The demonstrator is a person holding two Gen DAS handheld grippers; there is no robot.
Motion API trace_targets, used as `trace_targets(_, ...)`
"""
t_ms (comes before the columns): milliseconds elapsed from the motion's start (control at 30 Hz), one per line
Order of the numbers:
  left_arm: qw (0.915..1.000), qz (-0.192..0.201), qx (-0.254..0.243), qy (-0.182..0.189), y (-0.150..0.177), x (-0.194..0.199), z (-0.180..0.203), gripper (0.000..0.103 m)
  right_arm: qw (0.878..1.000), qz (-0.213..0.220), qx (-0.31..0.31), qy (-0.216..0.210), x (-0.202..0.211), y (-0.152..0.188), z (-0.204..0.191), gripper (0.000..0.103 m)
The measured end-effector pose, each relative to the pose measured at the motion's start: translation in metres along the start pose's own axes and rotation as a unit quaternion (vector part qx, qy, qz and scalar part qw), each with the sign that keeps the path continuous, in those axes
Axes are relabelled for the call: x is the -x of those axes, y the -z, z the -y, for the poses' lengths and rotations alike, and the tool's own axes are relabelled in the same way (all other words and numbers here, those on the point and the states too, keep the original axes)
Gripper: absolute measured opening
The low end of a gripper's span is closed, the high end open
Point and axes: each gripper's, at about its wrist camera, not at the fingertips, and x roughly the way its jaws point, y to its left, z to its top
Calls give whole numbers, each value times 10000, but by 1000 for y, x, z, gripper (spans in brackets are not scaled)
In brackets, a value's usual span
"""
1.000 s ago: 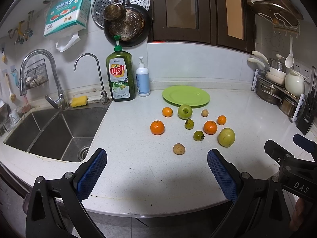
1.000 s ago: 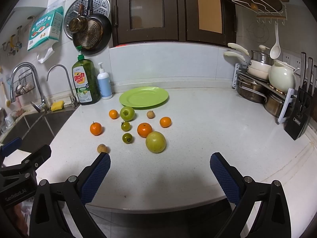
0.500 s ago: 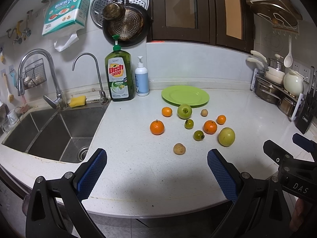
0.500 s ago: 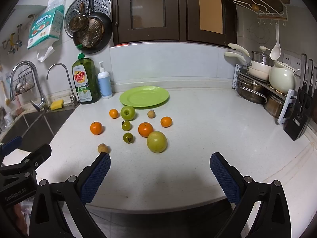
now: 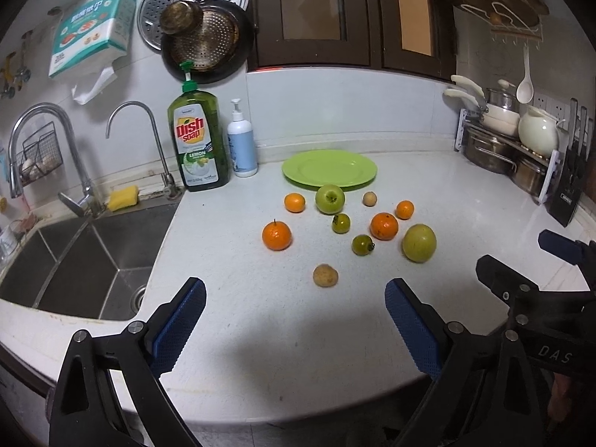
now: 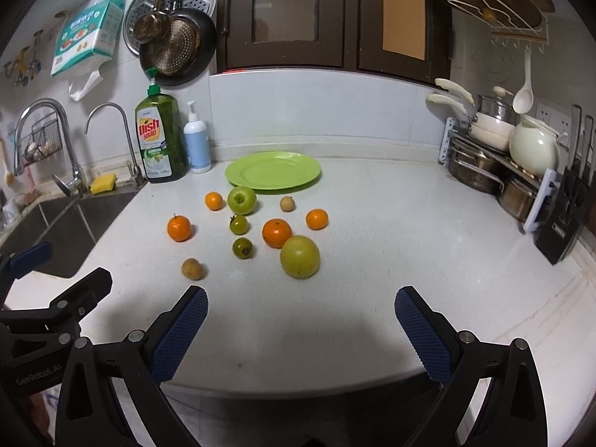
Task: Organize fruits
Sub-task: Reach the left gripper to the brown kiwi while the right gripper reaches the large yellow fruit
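Several fruits lie loose on the white counter in front of an empty green plate [image 5: 329,168] [image 6: 272,170]. A green apple [image 5: 330,198] [image 6: 242,199] sits nearest the plate. A yellow-green apple [image 5: 419,242] [image 6: 300,256], oranges [image 5: 276,235] [image 6: 277,233], two small green fruits [image 5: 363,244] and two small brown fruits [image 5: 325,275] [image 6: 192,268] lie around. My left gripper [image 5: 295,307] is open and empty above the counter's front edge. My right gripper [image 6: 301,311] is open and empty, beside it on the right.
A sink [image 5: 85,253] with two taps is at the left. A dish soap bottle [image 5: 197,141] and a white pump bottle [image 5: 242,145] stand by the wall. A rack with pots [image 6: 495,156] and a knife block [image 6: 566,208] stand at the right.
Both grippers have drifted slightly forward toward the fruits. They stay open and empty. No fruit has moved.
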Motion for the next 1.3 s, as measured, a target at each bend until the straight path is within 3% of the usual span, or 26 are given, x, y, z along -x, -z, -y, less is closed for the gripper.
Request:
trace_targets(233,9997,-46,-49,-231,-16,-37,12,91,9991,-68,382,-188,-42,-18,3,102)
trace_targets(533,9965,-719,139,-408,-12,-89,27,82,9936,-552,629,-765,-105,-27,16,94)
trace_targets(700,9944,-991,203,-301,-10,-109,29,79,9894,-864,694,-942,-128,-26,17,87)
trace_targets(933,9903,-1374,170,-79,-6,-135,29,64,9835,-1302,666,-1062,-153,-19,17,74)
trace_targets(1233,9866,-1619,150,152,-3,-149,28,44,9809,-1513,561,-1082,-169,-18,17,62)
trace_targets(1300,9860,-1652,157,163,-3,-151,28,43,9801,-1556,540,-1109,-171,-18,17,59)
